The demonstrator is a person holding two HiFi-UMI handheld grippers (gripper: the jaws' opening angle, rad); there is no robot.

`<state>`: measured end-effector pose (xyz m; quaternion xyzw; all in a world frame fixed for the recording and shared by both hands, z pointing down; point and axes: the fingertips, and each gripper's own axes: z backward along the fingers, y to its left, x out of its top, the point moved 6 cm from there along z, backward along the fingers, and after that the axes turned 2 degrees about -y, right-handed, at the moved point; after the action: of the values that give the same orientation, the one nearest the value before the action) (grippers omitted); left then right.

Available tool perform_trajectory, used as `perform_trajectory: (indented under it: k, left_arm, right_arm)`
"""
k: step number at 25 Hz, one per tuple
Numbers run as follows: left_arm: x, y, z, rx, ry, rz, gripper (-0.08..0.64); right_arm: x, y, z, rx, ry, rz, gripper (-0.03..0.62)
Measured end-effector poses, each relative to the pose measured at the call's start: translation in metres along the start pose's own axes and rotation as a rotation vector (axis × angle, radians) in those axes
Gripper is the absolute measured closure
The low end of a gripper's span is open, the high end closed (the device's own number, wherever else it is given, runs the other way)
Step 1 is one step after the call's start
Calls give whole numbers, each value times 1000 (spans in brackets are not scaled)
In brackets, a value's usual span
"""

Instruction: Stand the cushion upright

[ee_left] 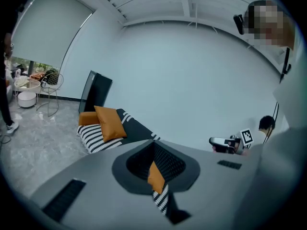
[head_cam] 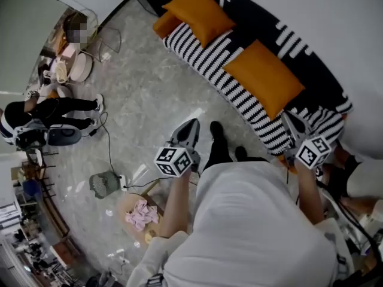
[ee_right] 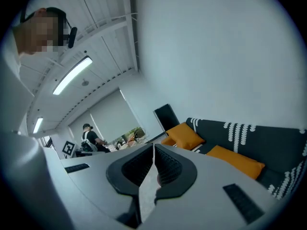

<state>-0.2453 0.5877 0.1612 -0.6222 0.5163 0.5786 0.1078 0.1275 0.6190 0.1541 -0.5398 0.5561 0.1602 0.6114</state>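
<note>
Two orange cushions on striped sofa point(head_cam: 203, 55), upper right of head view: far cushion point(head_cam: 197, 14) propped, near cushion point(head_cam: 264, 76) flat on seat, likely target. Left gripper point(head_cam: 189, 127), right gripper point(head_cam: 292, 123): jaws together, empty, apart from cushions. Cushion probably light, soft, floppy; pinch two upper corners, one each.

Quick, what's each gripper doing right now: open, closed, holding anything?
Left gripper: closed, holding nothing.
Right gripper: closed, holding nothing.
</note>
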Motion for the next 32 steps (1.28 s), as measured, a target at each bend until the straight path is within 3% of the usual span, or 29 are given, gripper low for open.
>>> perform_trajectory:
  k: [6, 13, 21, 32]
  left_arm:
    - [30, 45, -49, -51, 28, -2, 558]
    - [58, 92, -97, -114, 121, -40, 558]
    - [68, 134, -138, -185, 162, 16, 558]
    - [69, 133, -218, -268, 257, 15, 558]
  right_arm:
    - [11, -10, -41, -64, -31, -54, 557]
    - [18, -14, -99, -129, -48, -73, 557]
    - [18, -17, -141, -241, -96, -44, 557]
    - [26, -43, -163, -327, 57, 47, 557]
